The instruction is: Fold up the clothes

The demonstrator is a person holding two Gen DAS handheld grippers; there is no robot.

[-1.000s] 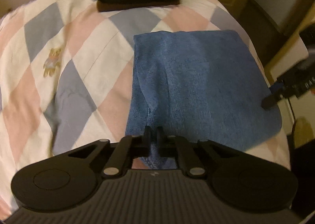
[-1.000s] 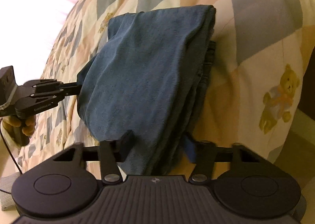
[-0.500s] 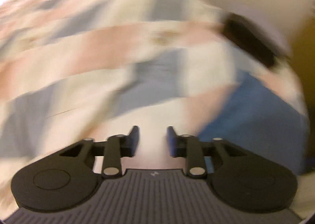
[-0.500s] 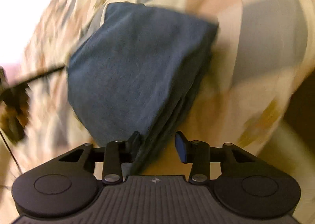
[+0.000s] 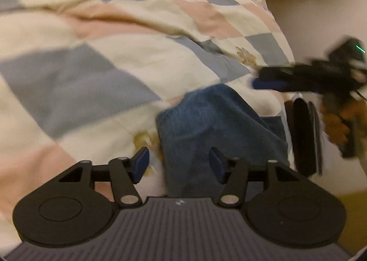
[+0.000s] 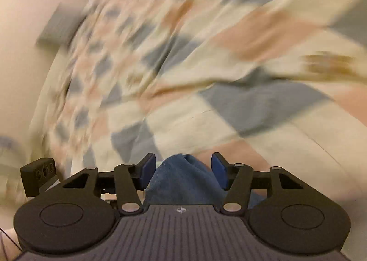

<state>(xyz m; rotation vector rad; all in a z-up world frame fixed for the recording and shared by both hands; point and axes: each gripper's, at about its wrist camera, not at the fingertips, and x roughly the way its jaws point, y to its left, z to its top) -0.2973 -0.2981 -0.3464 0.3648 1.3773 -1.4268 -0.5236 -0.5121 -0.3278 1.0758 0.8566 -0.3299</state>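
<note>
A folded blue cloth (image 5: 220,128) lies on the checked bedspread (image 5: 96,82). My left gripper (image 5: 179,164) hovers low over the cloth's near edge. Its jaws are opening, and the pads stand apart from the fabric, which passes under the right finger. In the right wrist view, a bunched end of the same blue cloth (image 6: 183,176) sits between the fingers of my right gripper (image 6: 183,169). Those jaws are opening too, and the pads do not press on the cloth. The left wrist view also shows the right gripper (image 5: 255,78), blurred, held in a hand (image 5: 337,128) beyond the cloth.
A dark stack of folded clothes (image 5: 302,134) stands at the bed's edge, right of the blue cloth. The bedspread (image 6: 252,105) stretches far ahead with bear prints and creases. A pale wall (image 5: 321,20) borders the bed. A black block (image 6: 37,176) shows at lower left.
Both grippers have let go of the blue cloth and opened. Both have swung round and rolled, so the bed now appears from other sides. The cloth lies folded on the bedspread.
</note>
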